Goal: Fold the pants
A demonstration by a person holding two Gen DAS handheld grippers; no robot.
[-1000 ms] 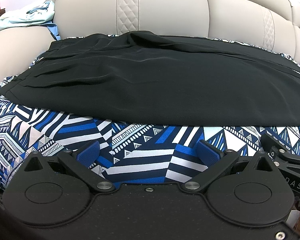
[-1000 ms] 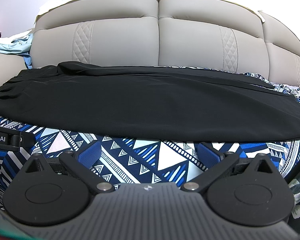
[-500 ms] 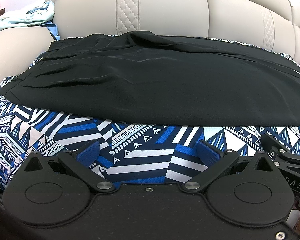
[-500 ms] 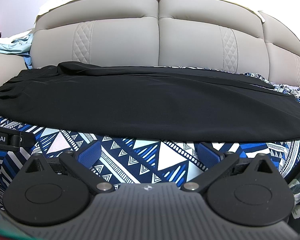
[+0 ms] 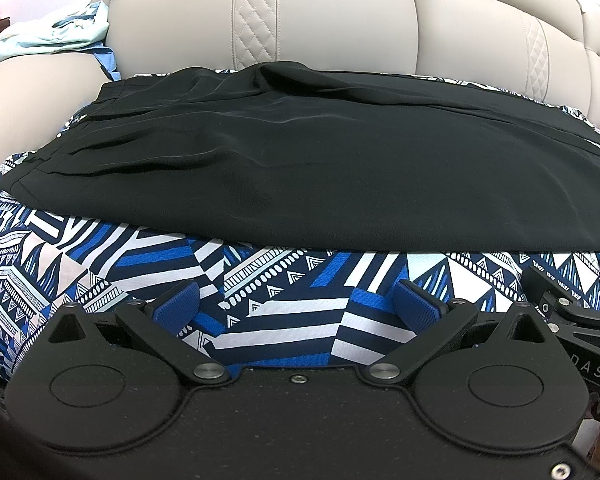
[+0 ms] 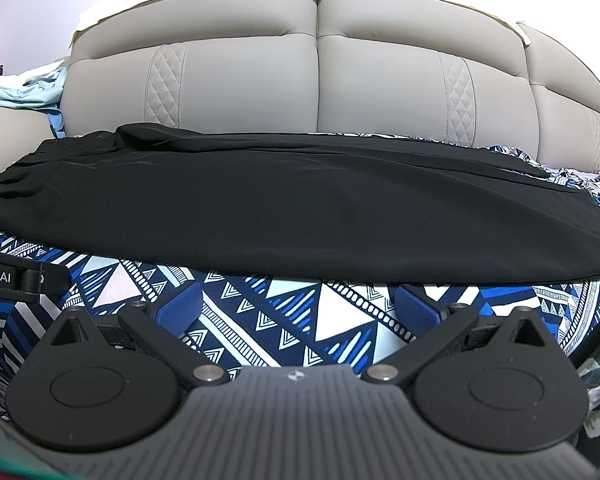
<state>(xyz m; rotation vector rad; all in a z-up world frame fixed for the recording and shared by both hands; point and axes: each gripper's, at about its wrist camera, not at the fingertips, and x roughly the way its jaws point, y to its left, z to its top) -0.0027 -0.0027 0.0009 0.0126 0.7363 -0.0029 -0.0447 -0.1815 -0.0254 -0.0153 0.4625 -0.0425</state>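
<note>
Black pants (image 5: 300, 160) lie flat across the sofa seat on a blue, white and navy patterned cloth (image 5: 284, 300), waistband at the left, legs running right. They also show in the right wrist view (image 6: 280, 208). My left gripper (image 5: 298, 306) is open and empty, just in front of the pants' near edge. My right gripper (image 6: 298, 306) is open and empty, also a short way in front of the near edge. Part of the right gripper shows at the right edge of the left wrist view (image 5: 572, 320).
A beige leather sofa backrest (image 6: 316, 80) rises behind the pants. A sofa armrest (image 5: 28, 92) stands at the left with light blue clothes (image 5: 52, 36) piled on it. The patterned cloth (image 6: 284, 320) covers the seat.
</note>
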